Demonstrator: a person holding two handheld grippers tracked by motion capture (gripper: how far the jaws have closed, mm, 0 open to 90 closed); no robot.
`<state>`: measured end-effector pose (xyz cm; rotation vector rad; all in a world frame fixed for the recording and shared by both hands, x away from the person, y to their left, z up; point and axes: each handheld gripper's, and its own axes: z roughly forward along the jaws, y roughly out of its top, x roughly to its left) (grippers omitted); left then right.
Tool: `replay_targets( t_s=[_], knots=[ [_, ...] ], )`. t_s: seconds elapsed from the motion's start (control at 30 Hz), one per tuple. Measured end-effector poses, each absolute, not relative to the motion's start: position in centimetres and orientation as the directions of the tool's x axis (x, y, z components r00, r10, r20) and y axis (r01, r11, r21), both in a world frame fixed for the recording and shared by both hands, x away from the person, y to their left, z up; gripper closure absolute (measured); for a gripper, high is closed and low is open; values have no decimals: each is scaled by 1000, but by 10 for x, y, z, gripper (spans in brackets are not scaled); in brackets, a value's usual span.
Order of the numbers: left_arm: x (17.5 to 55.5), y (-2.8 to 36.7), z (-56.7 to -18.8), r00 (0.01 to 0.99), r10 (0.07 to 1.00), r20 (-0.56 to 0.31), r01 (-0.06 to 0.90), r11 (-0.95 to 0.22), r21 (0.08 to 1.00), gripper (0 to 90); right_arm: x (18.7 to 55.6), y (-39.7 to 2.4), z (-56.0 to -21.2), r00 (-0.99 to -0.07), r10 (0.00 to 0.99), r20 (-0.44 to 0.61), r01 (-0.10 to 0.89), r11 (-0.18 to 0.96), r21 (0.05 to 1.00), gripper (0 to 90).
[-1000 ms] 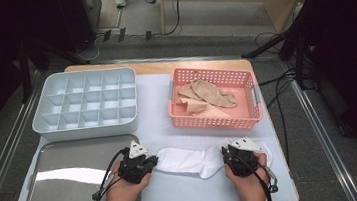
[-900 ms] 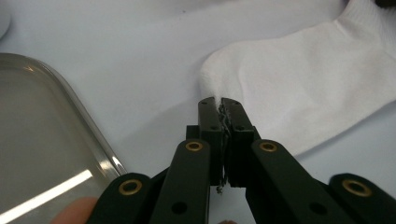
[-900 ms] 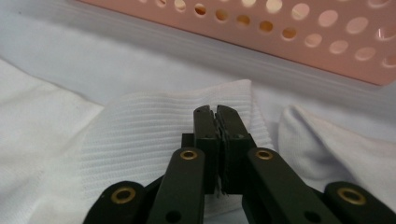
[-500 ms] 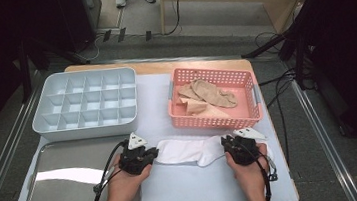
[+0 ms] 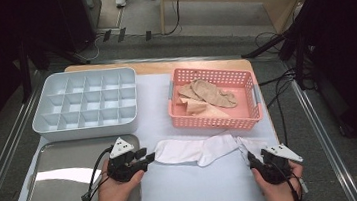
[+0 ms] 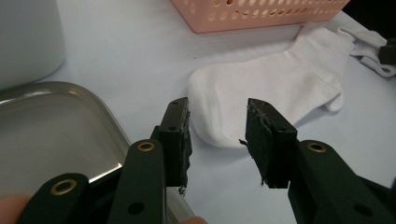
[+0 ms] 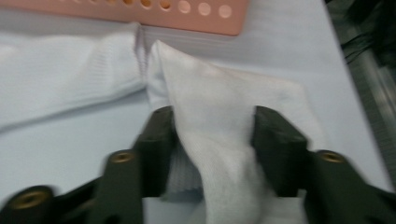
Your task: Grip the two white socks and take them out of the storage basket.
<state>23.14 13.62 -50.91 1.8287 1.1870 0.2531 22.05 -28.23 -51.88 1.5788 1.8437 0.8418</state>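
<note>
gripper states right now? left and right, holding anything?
Left gripper: open, just opened, sock toe beyond its jaws.
Right gripper: open, just been opening, white sock cuff loose between jaws.

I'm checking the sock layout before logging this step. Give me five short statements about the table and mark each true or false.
1. A white sock lies flat on the table. True.
2. The pink basket is empty. False: beige socks lie in it.
3. The left claw clamps the sock's toe. False: it is open, with the toe just beyond it.
4. A metal tray lies at the near left. True.
5. The compartment box holds socks. False: its cells are empty.
</note>
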Motion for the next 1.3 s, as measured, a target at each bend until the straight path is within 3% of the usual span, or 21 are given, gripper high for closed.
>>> replay_targets(
  t_s=[0.03,0.1,0.27,0.3,0.4,0.43,0.6,0.77,0.9,1.13,1.3],
  knots=[
    [231,137,-509,518,806,-286,621,-124,774,617,220,-282,-518,-138,990,-25,633,108,767,741],
    [231,137,-511,514,808,-287,624,-123,771,619,219,-285,-514,-110,994,11,630,61,774,810],
    [231,138,-513,518,804,-293,627,-124,769,625,208,-284,-500,-171,980,97,567,17,823,819],
    [231,138,-513,520,803,-290,626,-127,769,625,205,-284,-499,-182,975,127,563,-3,826,802],
    [230,139,-512,520,803,-292,625,-125,770,623,201,-290,-497,-205,953,224,551,-77,831,522],
    [230,139,-512,519,802,-297,627,-121,769,622,200,-293,-496,-203,948,246,554,-96,827,489],
    [231,140,-514,514,806,-295,631,-123,766,622,181,-314,-499,-102,954,283,562,-179,808,512],
    [230,138,-515,522,800,-297,631,-128,765,621,172,-313,-521,-22,969,247,667,-170,725,507],
    [230,137,-514,523,799,-297,630,-127,766,622,169,-307,-520,-24,971,238,657,-164,735,803],
    [231,138,-515,525,798,-297,631,-130,765,619,163,-300,-497,-68,965,252,564,-171,808,885],
    [230,137,-514,527,797,-296,631,-133,765,619,169,-267,-468,-206,953,221,495,-93,864,885]
  ],
)
